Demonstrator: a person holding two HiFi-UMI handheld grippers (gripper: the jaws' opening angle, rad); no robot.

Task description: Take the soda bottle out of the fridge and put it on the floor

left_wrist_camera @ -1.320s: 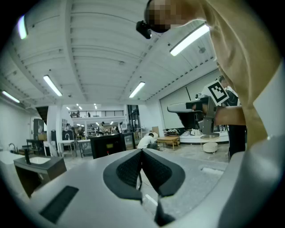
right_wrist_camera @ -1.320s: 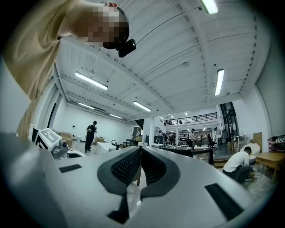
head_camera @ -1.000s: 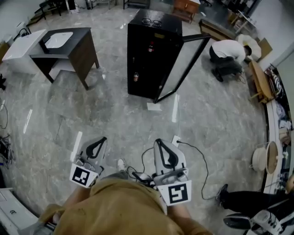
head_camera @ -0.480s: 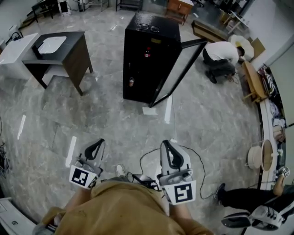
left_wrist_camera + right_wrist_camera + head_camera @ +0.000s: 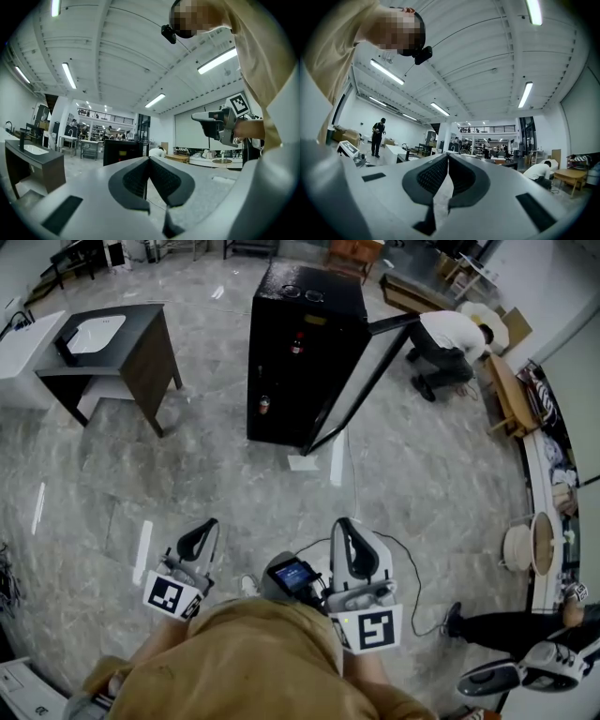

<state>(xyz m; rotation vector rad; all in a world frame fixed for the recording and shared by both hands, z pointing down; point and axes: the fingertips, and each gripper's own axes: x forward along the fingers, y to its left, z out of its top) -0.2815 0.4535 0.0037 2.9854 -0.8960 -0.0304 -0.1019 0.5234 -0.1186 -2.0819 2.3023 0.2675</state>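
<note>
While my left tongs [image 5: 206, 526] and right tongs [image 5: 343, 524] sit shut, empty, I must approach the open fridge [image 5: 305, 334].

Glossy grey marble-look floor [image 5: 187, 474]; smooth black fridge [image 5: 281, 362] with glass door [image 5: 361, 373]; dark matt wooden table [image 5: 150, 367]

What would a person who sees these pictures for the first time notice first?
First the tall black fridge standing on the grey floor, its glass door swung open to the right and what looks like a small bottle low inside. Then, at the bottom of the head view, the left gripper and right gripper, both with jaws together and empty, well away from the fridge. A person crouches beyond the door.
</note>
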